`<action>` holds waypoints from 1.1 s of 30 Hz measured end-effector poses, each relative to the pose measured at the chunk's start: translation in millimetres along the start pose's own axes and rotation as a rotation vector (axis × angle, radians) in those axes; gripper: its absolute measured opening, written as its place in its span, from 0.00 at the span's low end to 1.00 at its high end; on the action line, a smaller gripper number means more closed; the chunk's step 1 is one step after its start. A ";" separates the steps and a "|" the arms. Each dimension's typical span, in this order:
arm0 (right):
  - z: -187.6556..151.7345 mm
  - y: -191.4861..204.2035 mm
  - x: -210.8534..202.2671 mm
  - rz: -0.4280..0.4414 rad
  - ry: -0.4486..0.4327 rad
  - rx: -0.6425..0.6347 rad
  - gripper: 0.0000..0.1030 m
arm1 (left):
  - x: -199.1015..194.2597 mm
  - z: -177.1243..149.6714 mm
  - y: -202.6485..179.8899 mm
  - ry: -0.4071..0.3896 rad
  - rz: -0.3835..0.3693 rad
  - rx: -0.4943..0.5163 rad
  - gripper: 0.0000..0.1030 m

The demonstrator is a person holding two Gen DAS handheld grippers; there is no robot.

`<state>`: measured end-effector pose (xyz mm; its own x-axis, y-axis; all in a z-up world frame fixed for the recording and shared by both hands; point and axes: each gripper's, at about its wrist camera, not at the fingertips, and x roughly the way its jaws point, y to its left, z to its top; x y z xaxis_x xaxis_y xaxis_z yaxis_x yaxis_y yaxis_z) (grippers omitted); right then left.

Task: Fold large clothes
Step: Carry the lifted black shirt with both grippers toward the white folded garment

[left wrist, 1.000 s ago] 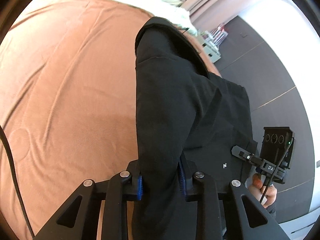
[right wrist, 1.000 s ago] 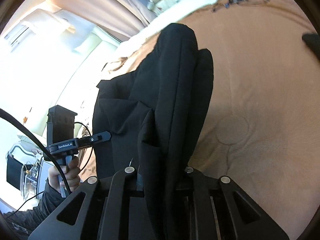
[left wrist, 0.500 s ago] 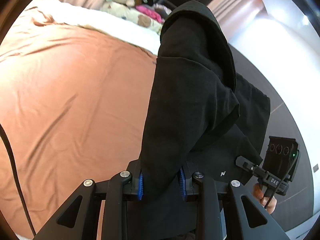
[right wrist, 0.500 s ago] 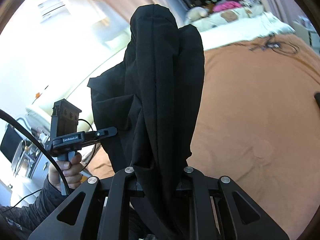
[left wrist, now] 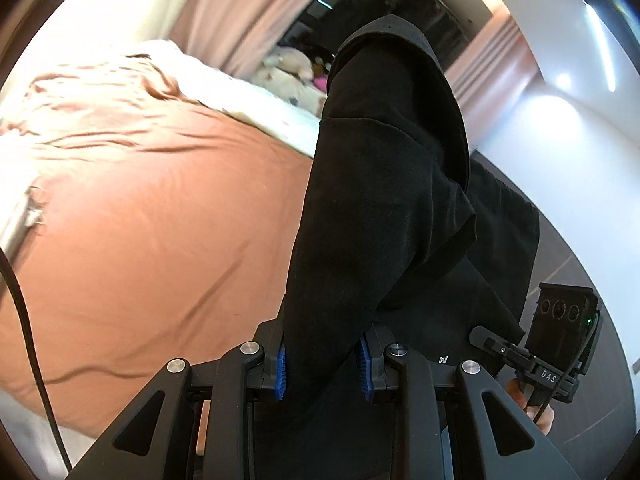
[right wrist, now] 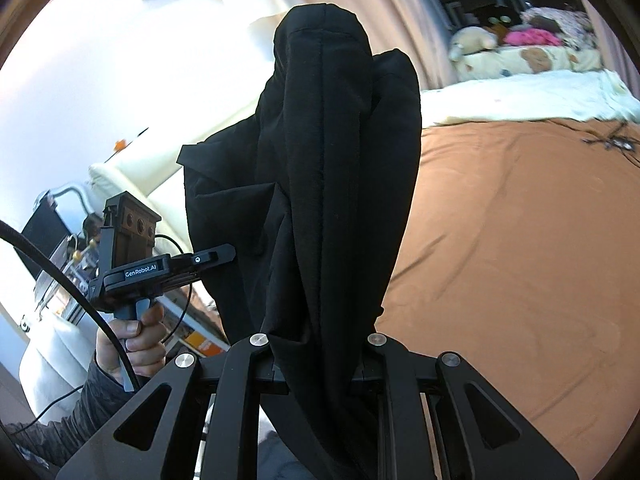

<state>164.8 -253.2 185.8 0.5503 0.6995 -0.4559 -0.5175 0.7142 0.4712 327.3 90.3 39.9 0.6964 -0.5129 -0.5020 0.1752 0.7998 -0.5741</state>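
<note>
A large black garment [left wrist: 380,200] hangs in the air above the bed, bunched and draped forward over both grippers. My left gripper [left wrist: 322,356] is shut on a thick fold of it between its blue pads. My right gripper [right wrist: 316,360] is shut on another fold of the same garment [right wrist: 332,184]; its fingertips are hidden by the cloth. Each gripper shows in the other's view: the right one at the lower right in the left wrist view [left wrist: 552,344], the left one at the left in the right wrist view [right wrist: 160,268].
A bed with a rust-orange sheet [left wrist: 152,232] lies below and ahead. A white blanket [right wrist: 520,96] and stuffed toys [right wrist: 476,40] lie at its far end. A tangle of cables [right wrist: 612,140] rests on the sheet. A white sofa [right wrist: 132,176] and a cart stand left.
Both grippers have risen and tilted up with the garment. The garment has lifted off the sheet and now hangs free; the far wall and curtains have come into view.
</note>
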 end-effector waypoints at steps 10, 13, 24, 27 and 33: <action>27.5 64.2 76.1 0.059 0.049 -0.068 0.12 | -95.3 5.7 67.0 -0.091 0.071 0.000 0.27; 40.8 70.6 110.3 0.076 0.073 -0.096 0.12 | -120.1 9.4 83.3 -0.120 0.099 -0.007 0.27; 57.6 121.4 221.6 0.162 0.132 -0.208 0.12 | -220.3 26.1 178.2 -0.238 0.211 -0.055 0.27; 57.5 129.3 241.9 0.178 0.139 -0.221 0.12 | -241.5 29.2 196.7 -0.262 0.249 -0.063 0.27; 59.9 148.6 278.8 0.227 0.156 -0.269 0.12 | -297.8 44.6 242.1 -0.306 0.333 -0.063 0.26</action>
<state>280.6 46.5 173.9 0.3065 0.8211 -0.4816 -0.7799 0.5067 0.3675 193.4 450.6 79.3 0.8827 -0.1078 -0.4574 -0.1293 0.8800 -0.4570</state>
